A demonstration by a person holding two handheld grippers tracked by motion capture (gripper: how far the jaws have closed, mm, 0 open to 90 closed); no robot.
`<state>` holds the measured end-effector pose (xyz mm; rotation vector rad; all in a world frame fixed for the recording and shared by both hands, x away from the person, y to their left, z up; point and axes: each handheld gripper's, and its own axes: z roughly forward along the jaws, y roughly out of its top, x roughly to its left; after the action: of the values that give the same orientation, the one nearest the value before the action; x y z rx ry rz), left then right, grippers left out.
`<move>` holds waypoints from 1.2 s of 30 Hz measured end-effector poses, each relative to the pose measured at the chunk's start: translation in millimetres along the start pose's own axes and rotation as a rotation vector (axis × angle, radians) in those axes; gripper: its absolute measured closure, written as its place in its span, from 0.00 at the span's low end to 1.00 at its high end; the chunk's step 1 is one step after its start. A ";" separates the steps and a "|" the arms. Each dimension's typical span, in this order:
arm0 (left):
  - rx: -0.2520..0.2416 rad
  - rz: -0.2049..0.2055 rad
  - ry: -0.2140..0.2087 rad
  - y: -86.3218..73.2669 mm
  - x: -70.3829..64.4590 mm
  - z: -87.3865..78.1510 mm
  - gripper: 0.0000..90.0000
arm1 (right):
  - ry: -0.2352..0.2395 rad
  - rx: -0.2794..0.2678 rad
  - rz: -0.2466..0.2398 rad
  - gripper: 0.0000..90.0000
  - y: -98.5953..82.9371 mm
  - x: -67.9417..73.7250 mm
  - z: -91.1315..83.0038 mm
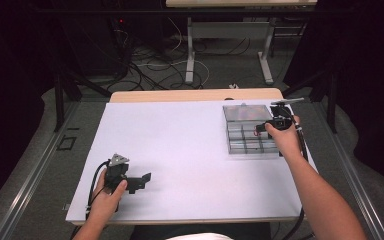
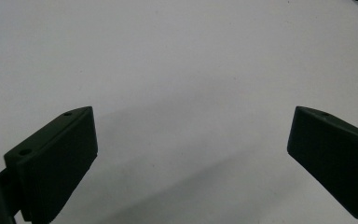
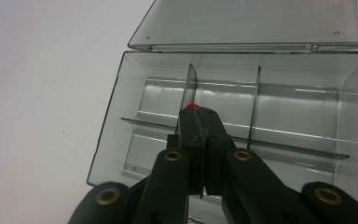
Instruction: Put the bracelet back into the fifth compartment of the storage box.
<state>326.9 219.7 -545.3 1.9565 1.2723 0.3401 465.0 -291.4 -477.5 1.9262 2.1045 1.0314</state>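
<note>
A clear plastic compartment box (image 1: pixel 228 136) lies at the table's far right, its lid (image 1: pixel 244 112) folded back flat. My right gripper (image 1: pixel 258 129) hovers over its middle compartments. In the right gripper view the jaws of the right gripper (image 3: pixel 196 116) are pressed together on a small red piece (image 3: pixel 192 107) above the box (image 3: pixel 116 121) and its dividers; the compartments look bare. My left gripper (image 1: pixel 142 181) rests low at the near left of the white table top (image 1: pixel 180 145). There the left gripper (image 2: pixel 191 135) stands open, with nothing but white surface between its jaws.
The table's wooden far edge (image 1: pixel 195 95) borders a floor with tangled cables (image 1: pixel 150 65) and the legs of another table (image 1: pixel 190 55). Dark curtains and metal rails flank both sides. A wide stretch of white surface separates the two grippers.
</note>
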 end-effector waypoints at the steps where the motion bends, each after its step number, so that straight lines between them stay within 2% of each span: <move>1: 0.000 0.001 0.001 0.1 0.2 0.0 0.02 | -0.001 0.004 -0.008 1.00 -0.8 -1.7 -0.6; 23: 0.001 0.000 0.001 -0.2 0.1 0.2 0.02 | -0.002 0.024 0.007 1.00 -20.7 -16.7 1.5; 29: 0.002 -0.001 0.000 -0.2 -0.1 0.2 0.02 | 0.005 0.025 0.012 1.00 -25.6 -16.9 4.3; 32: 0.002 0.000 0.000 -0.2 -0.1 0.3 0.02 | 0.008 0.022 -0.005 1.00 -27.2 -17.5 5.8; 36: 0.002 0.000 0.000 -0.3 -0.2 0.2 0.02 | 0.011 0.025 0.007 1.00 -28.8 -16.2 8.1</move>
<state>326.7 219.6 -545.6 1.9577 1.2735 0.3395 448.0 -301.9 -505.0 1.9454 2.1276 1.0251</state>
